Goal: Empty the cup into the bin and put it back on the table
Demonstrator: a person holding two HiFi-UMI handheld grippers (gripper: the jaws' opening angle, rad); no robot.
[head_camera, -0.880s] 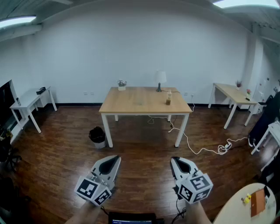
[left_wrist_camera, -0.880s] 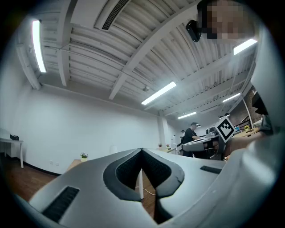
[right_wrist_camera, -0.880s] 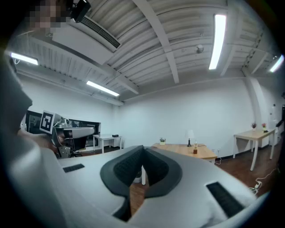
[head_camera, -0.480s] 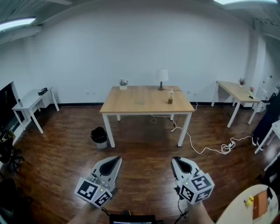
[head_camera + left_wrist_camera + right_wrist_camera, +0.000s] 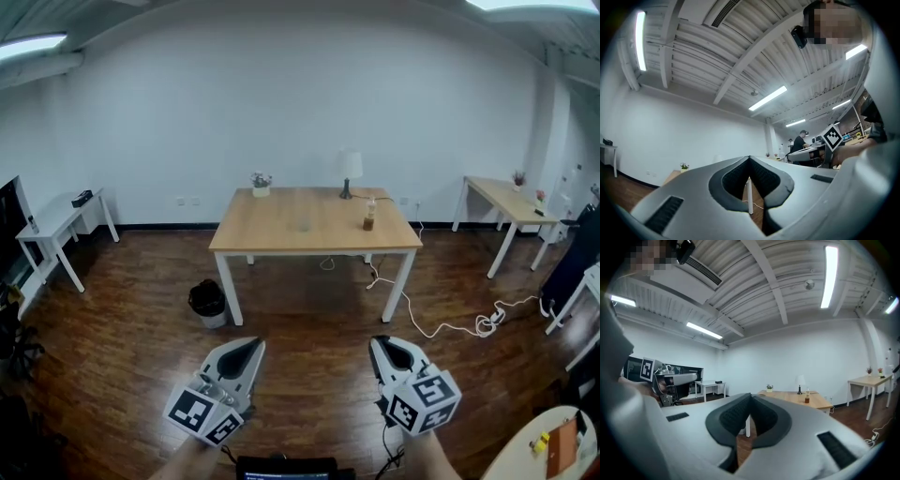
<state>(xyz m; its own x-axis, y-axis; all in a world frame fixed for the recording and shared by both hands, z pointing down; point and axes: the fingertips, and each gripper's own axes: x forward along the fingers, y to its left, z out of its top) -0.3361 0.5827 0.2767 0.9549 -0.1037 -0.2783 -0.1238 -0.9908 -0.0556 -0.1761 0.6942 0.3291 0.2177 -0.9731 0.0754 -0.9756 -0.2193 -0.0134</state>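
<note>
Wooden table (image 5: 272, 239): one faint clear cup (image 5: 303, 225) near its middle, one lamp (image 5: 351, 169), one plant (image 5: 261, 183) at far edge, one bottle (image 5: 369, 217). One black bin (image 5: 207, 302) by front-left leg. Left gripper (image 5: 253, 345) and right gripper (image 5: 380, 342): jaws closed together, empty.

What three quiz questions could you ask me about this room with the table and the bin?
1. True or false: the black bin stands on the floor beside the wooden table.
2. Which of these stands near the table's far edge? A) a lamp B) a kettle C) a football
3. Fill in the gap: the left gripper and the right gripper both have their jaws ___, with nothing between them.

Key: 1 true; 2 A; 3 shut.
</note>
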